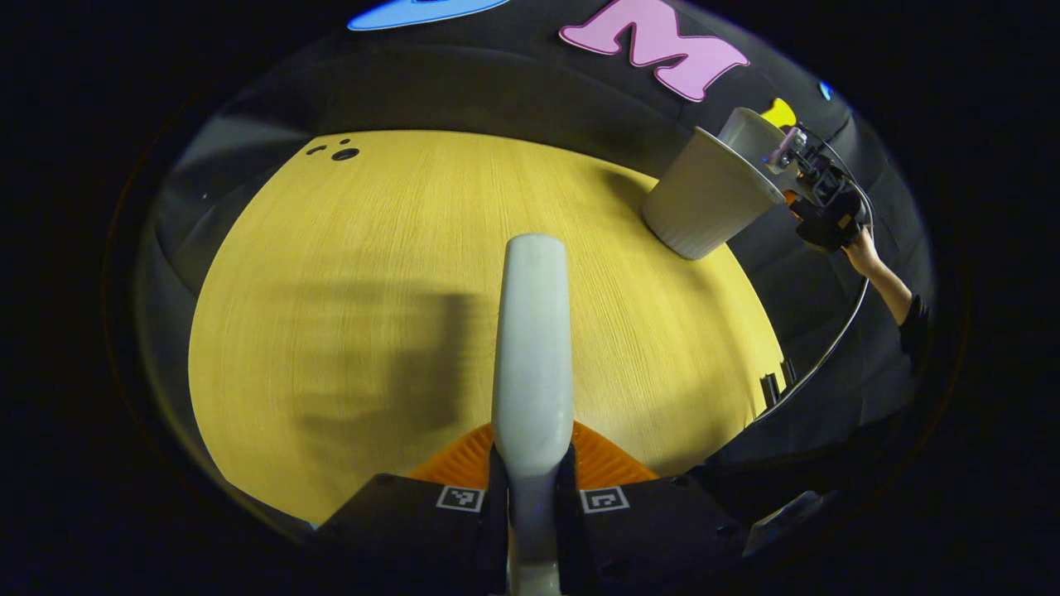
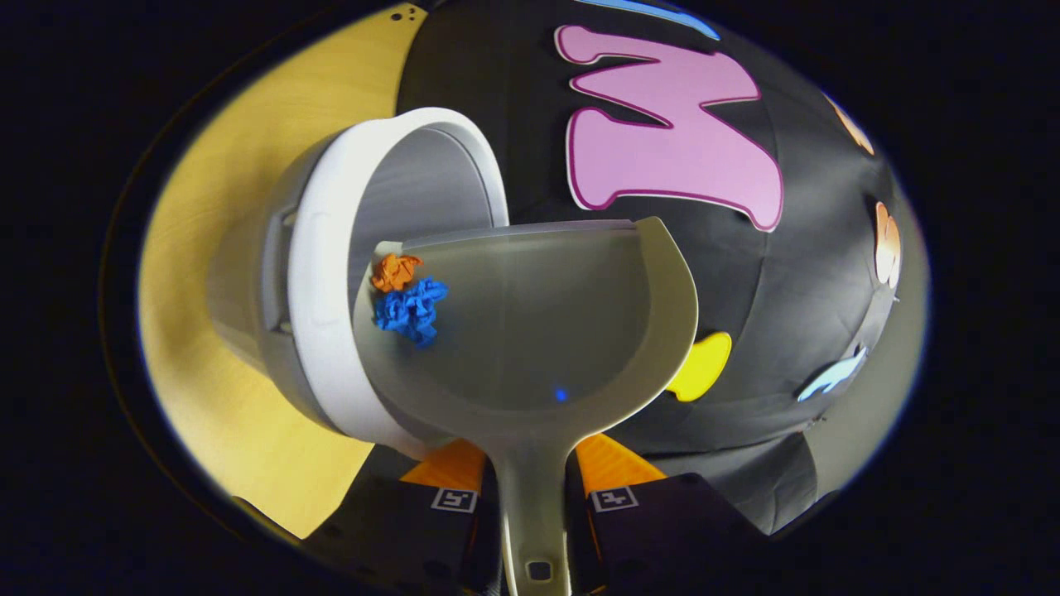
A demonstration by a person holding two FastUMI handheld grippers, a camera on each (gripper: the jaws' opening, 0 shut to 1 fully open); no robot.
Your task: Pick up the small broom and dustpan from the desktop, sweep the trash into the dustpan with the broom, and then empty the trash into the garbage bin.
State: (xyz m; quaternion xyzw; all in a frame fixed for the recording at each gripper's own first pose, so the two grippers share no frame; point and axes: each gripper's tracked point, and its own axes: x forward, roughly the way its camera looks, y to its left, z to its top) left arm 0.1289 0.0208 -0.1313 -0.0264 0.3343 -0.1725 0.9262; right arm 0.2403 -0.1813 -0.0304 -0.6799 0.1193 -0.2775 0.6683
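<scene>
In the left gripper view, the left gripper [image 1: 532, 476] is seen at the bottom with its fingers [image 1: 495, 488] clenched on the pale broom handle [image 1: 532, 348], which is pointed forward over the yellow wooden surface [image 1: 331, 314]. Farther off, at the right edge of that surface, the garbage bin [image 1: 704, 199] is seen standing, and just beyond its rim the right gripper [image 1: 816, 186] is held by a hand [image 1: 861, 252] with a dark sleeve [image 1: 915, 323] behind it.

In the right gripper view, the right gripper [image 2: 534, 497] is seen with its fingers [image 2: 484, 497] clamped on the dustpan handle [image 2: 534, 488]. The dustpan [image 2: 538, 323] is tilted toward the open mouth of the garbage bin [image 2: 331, 273], its left edge being just at the bin's white rim. Two crumpled scraps, one orange [image 2: 396, 271] and one blue [image 2: 411, 309], are seen touching each other in the pan's left corner, next to the rim
</scene>
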